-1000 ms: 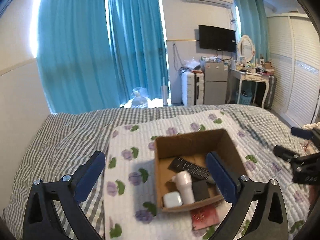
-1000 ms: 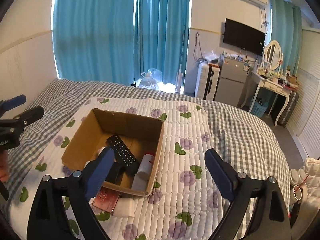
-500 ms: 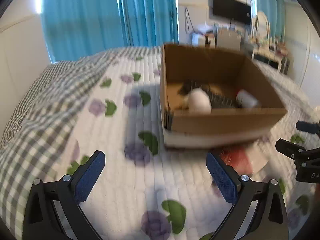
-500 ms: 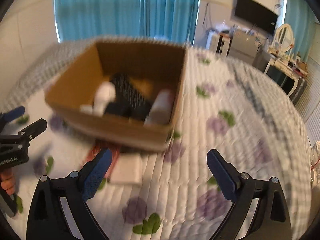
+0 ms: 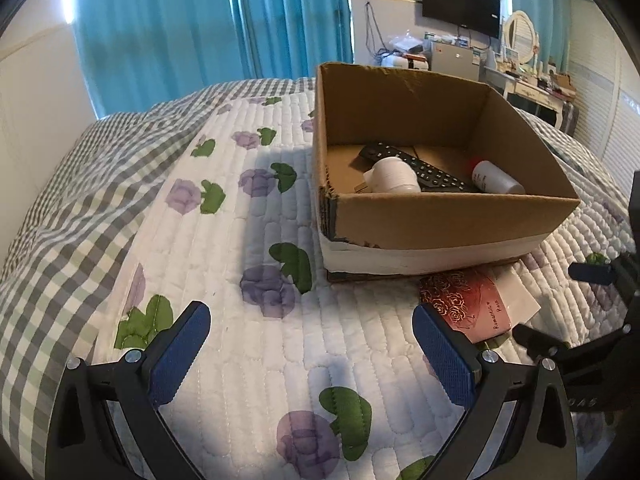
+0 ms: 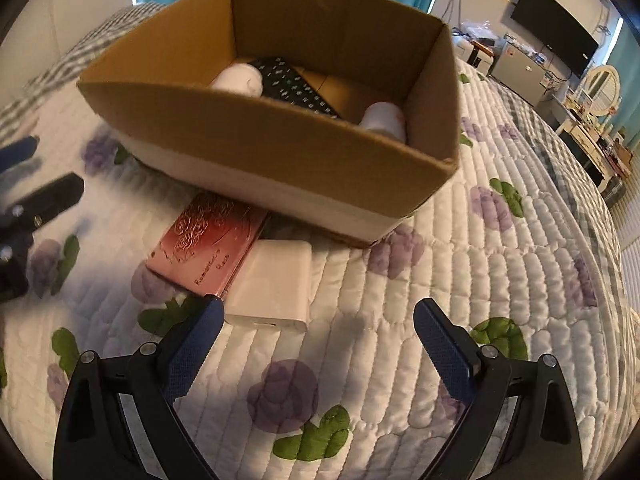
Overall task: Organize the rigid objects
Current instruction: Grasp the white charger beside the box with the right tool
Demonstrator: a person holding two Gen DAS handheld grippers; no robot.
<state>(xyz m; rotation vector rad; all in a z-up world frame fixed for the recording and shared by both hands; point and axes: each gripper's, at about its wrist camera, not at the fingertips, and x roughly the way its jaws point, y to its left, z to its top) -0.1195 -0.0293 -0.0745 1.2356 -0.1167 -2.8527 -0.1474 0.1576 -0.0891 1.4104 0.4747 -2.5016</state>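
remote (image 5: 416, 167) (black) inside cardboard box (image 5: 448, 216)

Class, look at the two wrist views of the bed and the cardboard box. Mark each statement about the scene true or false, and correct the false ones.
1. A black remote control lies inside the cardboard box. True.
2. The red rose-patterned case is inside the box. False: it lies on the quilt in front of the box, one end hidden at the box's base.
3. A flat white block lies beside the red case. True.
4. The right gripper is shut on the white block. False: its jaws are wide open and hold nothing.
5. The left gripper is open. True.
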